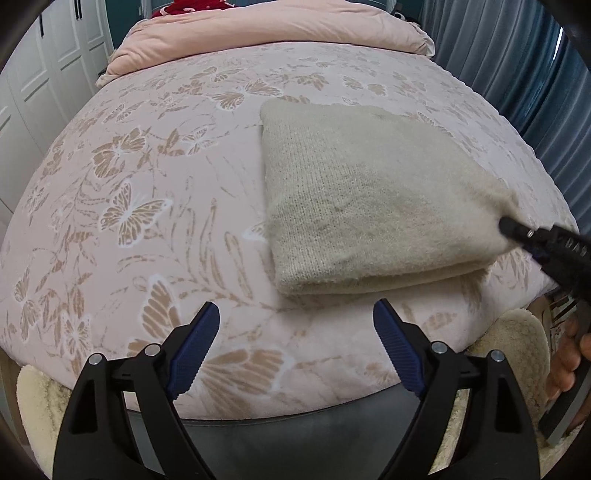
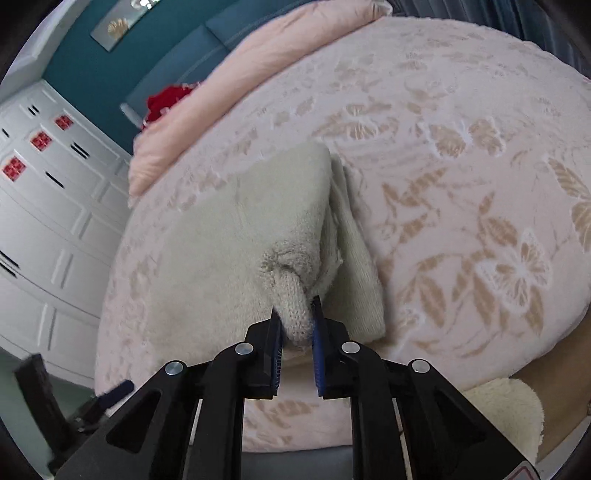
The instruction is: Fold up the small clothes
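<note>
A cream knitted garment (image 1: pixel 369 199) lies folded on the pink butterfly-print bed (image 1: pixel 147 184). My left gripper (image 1: pixel 295 325) is open and empty, just in front of the garment's near folded edge. My right gripper (image 2: pixel 297 321) is shut on the garment's near right corner (image 2: pixel 295 310), with the knit bunched between the blue pads. It shows in the left wrist view (image 1: pixel 509 225) as a black tip pressed into that corner. The garment (image 2: pixel 221 251) spreads away to the left in the right wrist view.
A pink folded duvet (image 1: pixel 266 33) lies across the head of the bed with something red (image 2: pixel 166 99) behind it. White wardrobe doors (image 2: pixel 48 206) stand to the left, blue curtains (image 1: pixel 517 74) to the right. A fluffy cream rug (image 2: pixel 495 413) lies below the bed's near edge.
</note>
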